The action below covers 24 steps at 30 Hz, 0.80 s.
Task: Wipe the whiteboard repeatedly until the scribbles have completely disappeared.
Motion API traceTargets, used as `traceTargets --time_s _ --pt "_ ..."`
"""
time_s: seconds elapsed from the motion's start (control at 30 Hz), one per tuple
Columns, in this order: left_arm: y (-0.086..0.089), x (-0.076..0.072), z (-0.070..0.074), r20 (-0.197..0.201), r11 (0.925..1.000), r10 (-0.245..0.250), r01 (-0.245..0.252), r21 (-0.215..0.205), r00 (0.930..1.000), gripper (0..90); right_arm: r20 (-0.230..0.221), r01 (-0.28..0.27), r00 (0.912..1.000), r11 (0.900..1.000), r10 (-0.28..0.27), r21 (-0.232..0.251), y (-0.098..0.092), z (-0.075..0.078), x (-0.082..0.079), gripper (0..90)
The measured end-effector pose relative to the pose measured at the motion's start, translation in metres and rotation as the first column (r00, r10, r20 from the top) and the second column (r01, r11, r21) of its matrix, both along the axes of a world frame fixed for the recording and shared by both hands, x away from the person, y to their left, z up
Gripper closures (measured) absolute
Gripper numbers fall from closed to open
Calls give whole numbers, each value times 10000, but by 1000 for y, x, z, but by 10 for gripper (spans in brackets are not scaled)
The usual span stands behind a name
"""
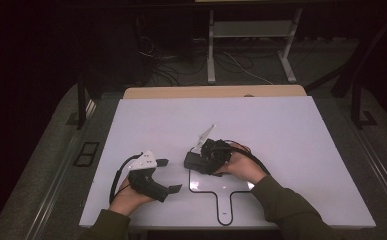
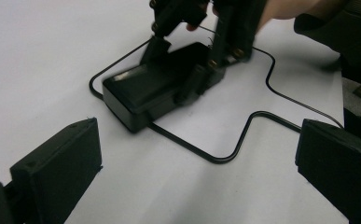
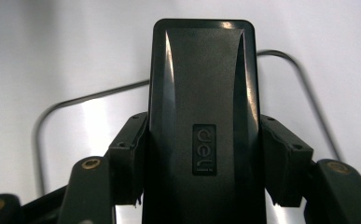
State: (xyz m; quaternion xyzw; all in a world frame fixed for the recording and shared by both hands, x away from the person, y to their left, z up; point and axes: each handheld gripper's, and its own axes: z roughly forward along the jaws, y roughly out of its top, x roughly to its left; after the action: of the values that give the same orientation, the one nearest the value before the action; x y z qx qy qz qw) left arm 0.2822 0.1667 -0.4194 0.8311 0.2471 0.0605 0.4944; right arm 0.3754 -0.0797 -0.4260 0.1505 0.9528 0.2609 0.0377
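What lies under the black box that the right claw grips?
Under the black box lies the white board with a black paddle-shaped outline. The board's surface directly beneath the box is covered.

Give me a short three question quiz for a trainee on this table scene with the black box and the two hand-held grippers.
1. True or false: the right hand-held gripper is clamped on the black box.
2. Are the left hand-held gripper jaws open or shut?
3. What does the box sit over: A) a paddle-shaped black outline, B) a red tray, C) a cloth?

Key: 1 true; 2 open, nothing between them; 3 A.
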Motion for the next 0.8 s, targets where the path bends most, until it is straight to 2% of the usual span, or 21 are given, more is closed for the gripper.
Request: traceTargets --time_s 0.07,0.27,0.33,0.57,0.8 --pt "0 0 0 -20 10000 10 -10 -17 10000 0 26 -70 10000 10000 70 -35 -1 0 0 392" --pt "0 0 0 18 10000 -14 14 40 10000 0 28 -865 9962 9959 866 -269 8 2 -23 392" --pt "-1 0 0 19 10000 1 -2 33 10000 0 2 -903 9959 9956 904 -250 9 2 -24 392" --pt "0 0 1 30 10000 5 -5 9 10000 0 -13 117 9999 9999 -117 -74 -9 0 0 391" --pt "0 -1 1 24 10000 6 -6 6 10000 0 -40 986 9951 9951 -986 -112 -37 0 14 391"
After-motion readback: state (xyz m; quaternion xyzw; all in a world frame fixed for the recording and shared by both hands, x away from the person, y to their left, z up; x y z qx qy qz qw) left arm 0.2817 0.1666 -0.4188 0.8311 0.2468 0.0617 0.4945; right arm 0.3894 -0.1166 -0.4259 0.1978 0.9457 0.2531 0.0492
